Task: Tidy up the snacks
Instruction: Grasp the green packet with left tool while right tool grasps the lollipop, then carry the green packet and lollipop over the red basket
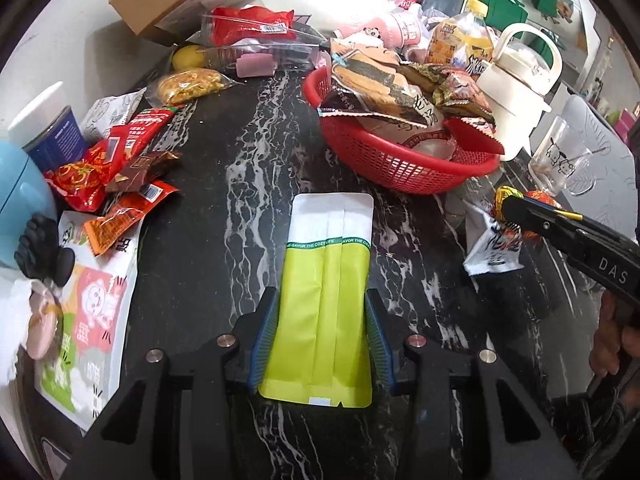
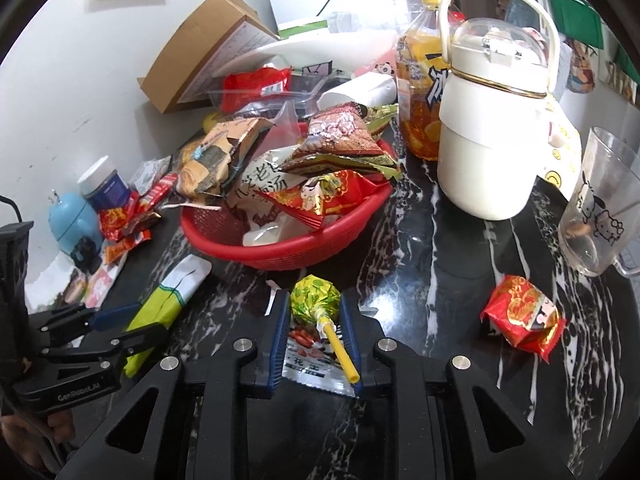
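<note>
Lime-green pouch [image 1: 324,300] is being gripped by the left claw [image 1: 322,336] above the desk [image 1: 208,216]; a lollipop [image 2: 316,304] is being clamped in the right claw [image 2: 316,340]. Both are apparently being carried toward the red basket [image 2: 288,252], just beyond.

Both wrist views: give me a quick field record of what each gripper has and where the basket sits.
left gripper: shut on flat green-and-white foil pouch, held between the pads
right gripper: fingers either side of a green-foil lollipop with yellow stick and a small printed peanut packet; grip cannot be confirmed
red plastic mesh basket: ahead of both grippers, heaped with snack packets
loose red snack packet: on black marble table, right of right gripper
</note>
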The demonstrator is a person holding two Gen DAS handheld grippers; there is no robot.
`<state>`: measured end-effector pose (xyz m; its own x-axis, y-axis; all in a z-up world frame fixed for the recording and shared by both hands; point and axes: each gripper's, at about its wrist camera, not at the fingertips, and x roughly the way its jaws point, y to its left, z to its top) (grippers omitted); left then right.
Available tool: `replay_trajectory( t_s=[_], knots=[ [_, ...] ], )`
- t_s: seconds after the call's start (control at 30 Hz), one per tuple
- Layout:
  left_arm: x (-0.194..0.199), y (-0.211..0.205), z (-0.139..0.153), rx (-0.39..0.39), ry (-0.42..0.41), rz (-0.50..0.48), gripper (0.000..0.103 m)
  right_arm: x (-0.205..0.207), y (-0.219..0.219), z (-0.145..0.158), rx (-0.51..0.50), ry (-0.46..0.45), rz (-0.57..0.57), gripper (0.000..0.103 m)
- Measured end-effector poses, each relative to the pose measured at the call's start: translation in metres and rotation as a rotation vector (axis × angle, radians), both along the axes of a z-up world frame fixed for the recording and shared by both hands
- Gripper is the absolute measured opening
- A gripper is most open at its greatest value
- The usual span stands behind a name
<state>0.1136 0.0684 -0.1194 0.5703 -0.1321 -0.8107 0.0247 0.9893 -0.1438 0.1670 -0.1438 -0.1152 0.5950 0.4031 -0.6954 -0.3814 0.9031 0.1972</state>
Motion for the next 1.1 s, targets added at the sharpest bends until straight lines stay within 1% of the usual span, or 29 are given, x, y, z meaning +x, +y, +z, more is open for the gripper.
replay_trajectory(
  t_s=[0.3, 0.53, 0.67, 0.83, 0.93, 1.1],
  knots=[
    [-0.022, -0.005, 0.024, -0.022, -0.053, 0.009, 0.041, -0.024, -0.007, 0.011, 0.044, -0.002, 0.02, 0.025],
    [-0.04, -0.015, 0.06, -0.01, -0.145, -0.013, 0.041, -0.042, -0.011, 0.024, 0.059, -0.021, 0.055, 0.025],
    [-0.04, -0.022, 0.082, -0.002, -0.205, -0.032, 0.041, -0.045, -0.012, 0.037, 0.068, -0.047, 0.071, 0.025],
    [-0.024, -0.029, 0.101, -0.018, -0.263, -0.061, 0.041, -0.034, -0.01, 0.056, 0.053, -0.084, 0.098, 0.025],
    [-0.007, -0.033, 0.106, -0.023, -0.281, -0.078, 0.041, -0.023, -0.007, 0.063, 0.047, -0.092, 0.119, 0.025],
    [0.025, -0.042, 0.111, -0.015, -0.29, -0.116, 0.041, -0.003, 0.001, 0.063, 0.021, -0.087, 0.149, 0.025]
  ],
)
